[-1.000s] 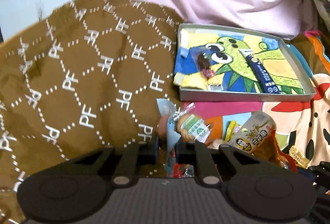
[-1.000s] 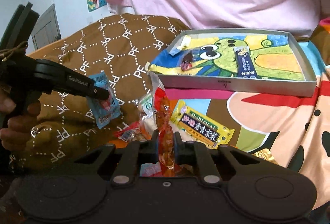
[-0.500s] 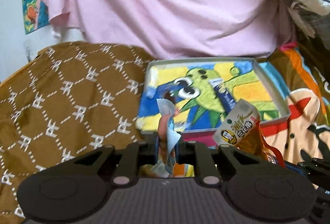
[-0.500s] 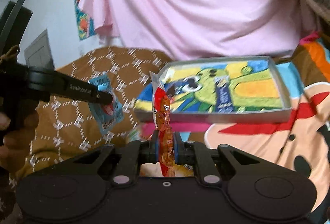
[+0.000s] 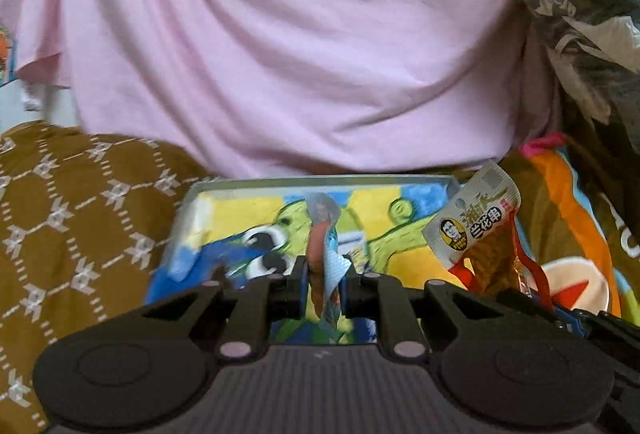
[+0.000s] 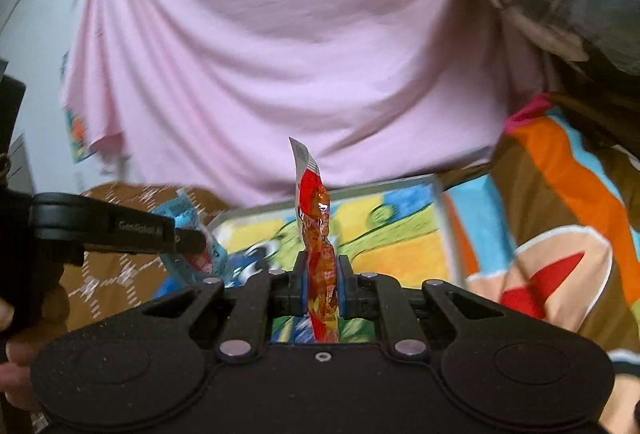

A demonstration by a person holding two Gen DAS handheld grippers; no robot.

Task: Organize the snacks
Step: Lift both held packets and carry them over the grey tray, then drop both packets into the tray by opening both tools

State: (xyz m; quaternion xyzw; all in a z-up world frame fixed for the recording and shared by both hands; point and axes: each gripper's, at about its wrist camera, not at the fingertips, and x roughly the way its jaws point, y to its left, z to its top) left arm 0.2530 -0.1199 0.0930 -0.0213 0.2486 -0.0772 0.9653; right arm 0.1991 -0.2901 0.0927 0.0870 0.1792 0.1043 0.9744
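Pink draped cloth (image 5: 304, 46) filled the background, with a brown patterned blanket (image 5: 76, 234) on the left. The left claw (image 5: 325, 284) was pinched on a small light-blue snack packet (image 5: 330, 266), held upright over the shallow grey tray with the green cartoon lining (image 5: 256, 230). The right claw (image 6: 322, 292) was clamped on a long red-orange snack pouch (image 6: 318, 234), also over the tray (image 6: 400, 234). A colourful cartoon-print sheet (image 6: 560, 234) lay to the right.
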